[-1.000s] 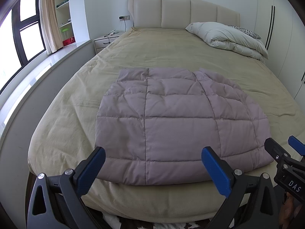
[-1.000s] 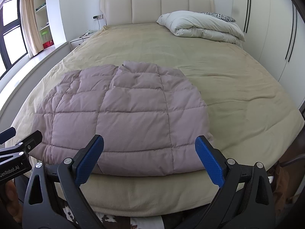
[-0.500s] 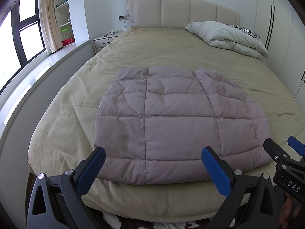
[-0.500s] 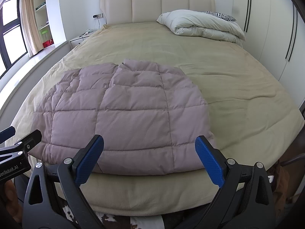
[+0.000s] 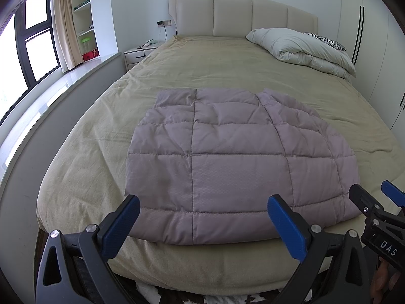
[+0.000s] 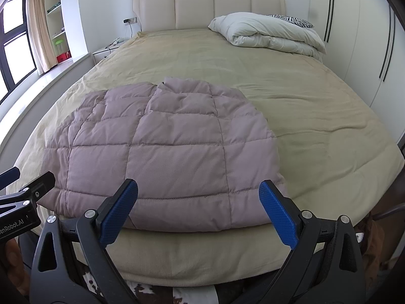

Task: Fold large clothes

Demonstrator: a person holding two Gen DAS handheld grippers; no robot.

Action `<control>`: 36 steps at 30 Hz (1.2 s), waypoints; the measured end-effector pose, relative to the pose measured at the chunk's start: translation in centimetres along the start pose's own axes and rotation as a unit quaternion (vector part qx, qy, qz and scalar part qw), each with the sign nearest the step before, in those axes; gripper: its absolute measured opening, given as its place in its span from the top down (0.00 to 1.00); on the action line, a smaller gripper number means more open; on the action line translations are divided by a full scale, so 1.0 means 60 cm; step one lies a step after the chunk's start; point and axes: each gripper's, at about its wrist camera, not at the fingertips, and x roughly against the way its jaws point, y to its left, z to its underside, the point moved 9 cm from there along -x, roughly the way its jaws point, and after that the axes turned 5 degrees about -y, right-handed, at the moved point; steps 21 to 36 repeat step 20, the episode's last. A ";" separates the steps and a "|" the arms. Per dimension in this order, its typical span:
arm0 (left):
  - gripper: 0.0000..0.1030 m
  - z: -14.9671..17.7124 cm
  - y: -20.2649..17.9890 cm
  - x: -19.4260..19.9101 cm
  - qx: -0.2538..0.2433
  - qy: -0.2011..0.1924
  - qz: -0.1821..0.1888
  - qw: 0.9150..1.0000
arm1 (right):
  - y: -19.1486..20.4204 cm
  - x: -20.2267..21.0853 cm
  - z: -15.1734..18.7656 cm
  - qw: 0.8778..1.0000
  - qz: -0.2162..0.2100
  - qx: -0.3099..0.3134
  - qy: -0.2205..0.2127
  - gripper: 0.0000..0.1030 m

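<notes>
A mauve quilted padded garment (image 5: 235, 162) lies flat and folded into a rough rectangle near the foot of the bed; it also shows in the right wrist view (image 6: 172, 149). My left gripper (image 5: 202, 217) is open and empty, held just short of the garment's near hem. My right gripper (image 6: 198, 205) is open and empty, at the near hem toward its right corner. Each gripper shows at the edge of the other's view: the right one (image 5: 374, 210), the left one (image 6: 22, 190).
The bed has a beige cover (image 5: 227, 60) and a padded headboard (image 5: 240, 12). A folded white duvet (image 5: 301, 48) lies at the head on the right. A nightstand (image 5: 139, 53) and window ledge (image 5: 50, 96) are left; wardrobe doors (image 6: 367, 38) are right.
Both grippers have edged slightly forward toward the garment's near hem. The garment has not moved.
</notes>
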 end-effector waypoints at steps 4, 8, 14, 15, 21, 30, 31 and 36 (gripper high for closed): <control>0.00 0.000 0.000 0.000 0.000 0.000 0.000 1.000 | 0.001 0.000 0.001 1.000 0.000 -0.001 0.000 0.05; 0.00 0.002 -0.001 -0.001 0.000 0.001 0.000 1.000 | 0.000 -0.001 0.001 1.000 0.000 0.000 0.001 0.05; 0.00 0.004 0.000 -0.003 0.000 0.001 -0.001 1.000 | 0.001 0.000 0.001 1.000 0.000 -0.001 0.001 0.05; 0.00 0.005 0.000 -0.003 0.001 0.001 -0.001 1.000 | 0.001 -0.001 0.002 1.000 0.000 0.000 0.001 0.05; 0.00 0.005 0.007 -0.008 0.000 -0.002 -0.002 1.000 | 0.000 -0.006 0.007 1.000 -0.004 -0.001 0.005 0.05; 0.00 0.005 0.007 -0.008 0.000 -0.002 -0.002 1.000 | 0.000 -0.006 0.007 1.000 -0.004 -0.001 0.005 0.05; 0.00 0.005 0.007 -0.008 0.000 -0.002 -0.002 1.000 | 0.000 -0.006 0.007 1.000 -0.004 -0.001 0.005 0.05; 0.00 0.005 0.007 -0.008 0.000 -0.002 -0.002 1.000 | 0.000 -0.006 0.007 1.000 -0.004 -0.001 0.005 0.05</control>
